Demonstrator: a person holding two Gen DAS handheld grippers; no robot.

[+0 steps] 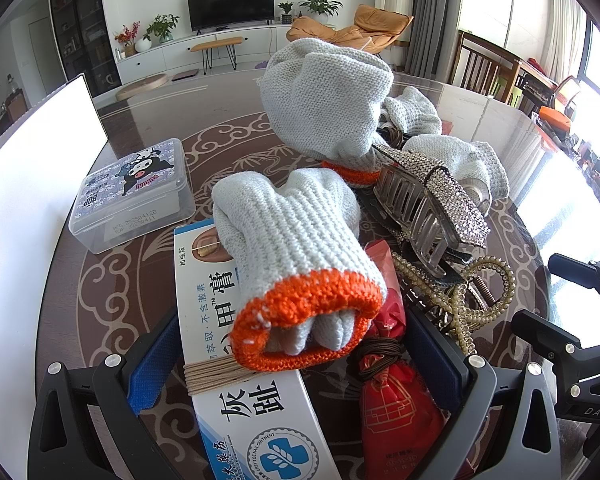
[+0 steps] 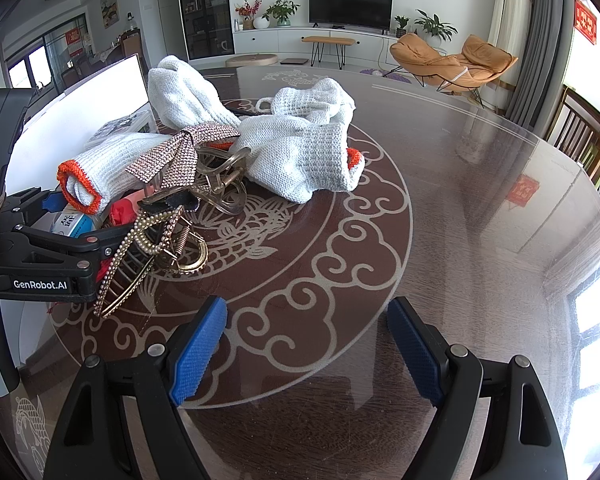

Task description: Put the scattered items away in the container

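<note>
Ointment box (image 1: 236, 344) lies between spread left gripper (image 1: 300, 364) fingers

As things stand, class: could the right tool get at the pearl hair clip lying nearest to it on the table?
Probably yes. The right tool is open and empty, and only bare glass table lies between it and the pearl hair clip. The left tool's frame sits close beside the clip, so contact there is possible.

Grey knit gloves (image 1: 324, 104) with orange cuffs are heaped with a rhinestone hair claw (image 1: 432, 200), a pearl clip (image 1: 460, 300), an ointment box (image 1: 236, 360) and a red pouch (image 1: 392, 400).
</note>
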